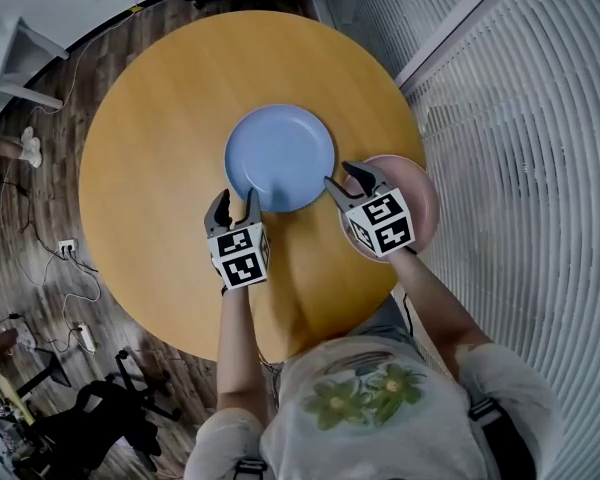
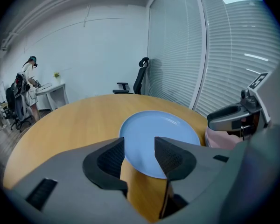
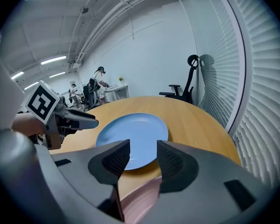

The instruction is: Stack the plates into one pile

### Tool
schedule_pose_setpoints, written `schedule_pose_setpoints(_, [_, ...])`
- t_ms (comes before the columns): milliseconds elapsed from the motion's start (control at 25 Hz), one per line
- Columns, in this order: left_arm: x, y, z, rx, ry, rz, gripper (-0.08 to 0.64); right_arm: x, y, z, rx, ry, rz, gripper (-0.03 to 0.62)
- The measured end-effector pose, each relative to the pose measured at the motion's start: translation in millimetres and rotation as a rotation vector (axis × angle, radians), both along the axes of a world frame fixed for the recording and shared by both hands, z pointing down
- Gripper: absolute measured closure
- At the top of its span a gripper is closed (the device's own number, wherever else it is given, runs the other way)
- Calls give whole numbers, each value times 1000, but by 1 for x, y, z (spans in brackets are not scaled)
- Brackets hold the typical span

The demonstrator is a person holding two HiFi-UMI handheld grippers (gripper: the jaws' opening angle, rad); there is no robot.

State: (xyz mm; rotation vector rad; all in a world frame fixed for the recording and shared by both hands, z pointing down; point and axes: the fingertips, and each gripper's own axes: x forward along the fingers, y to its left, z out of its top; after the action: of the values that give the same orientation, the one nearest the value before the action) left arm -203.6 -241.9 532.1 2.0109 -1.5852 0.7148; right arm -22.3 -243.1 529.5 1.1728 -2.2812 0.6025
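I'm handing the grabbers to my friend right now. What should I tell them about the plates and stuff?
Left gripper: open and empty, with its jaws at the near rim of the blue plate.
Right gripper: open and empty, over the pink plate.
Plates: the blue one is in the middle of the table. The pink one is beside it near the table's right edge. They lie side by side.
Done: nothing is stacked yet.
Left: pick up one plate and set it on the other.

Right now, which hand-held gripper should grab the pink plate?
Right. The right hand-held gripper hangs open over the pink plate; the left hand-held gripper, also open, is beside the blue plate.
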Motion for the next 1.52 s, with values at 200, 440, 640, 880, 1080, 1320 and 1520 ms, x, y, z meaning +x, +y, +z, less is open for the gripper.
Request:
schedule_pose_setpoints(200, [-5, -15, 20, -11, -14, -8, 362, 3, -17, 20, -8, 30, 0, 430])
schedule_pose_setpoints(440, [-11, -23, 51, -72, -36, -22, 362, 7, -32, 46, -51, 46, 13, 430])
schedule_pose_setpoints(640, [-13, -26, 67, -97, -48, -25, 362, 6, -40, 62, -106, 67, 7, 430])
schedule_pose_setpoints(880, [-15, -29, 80, -124, -67, -27, 362, 8, -45, 80, -156, 112, -4, 430])
schedule_pose_setpoints(1080, [-20, -30, 91, -126, -92, -20, 369, 8, -47, 88, -147, 157, -22, 431])
schedule_pose_setpoints(1320, [-20, -26, 90, -145, -108, -18, 387, 5, -44, 85, -140, 183, -58, 434])
schedule_pose_setpoints(1520, [-20, -22, 79, -150, -84, -22, 388, 3, -40, 78, -119, 186, -61, 437])
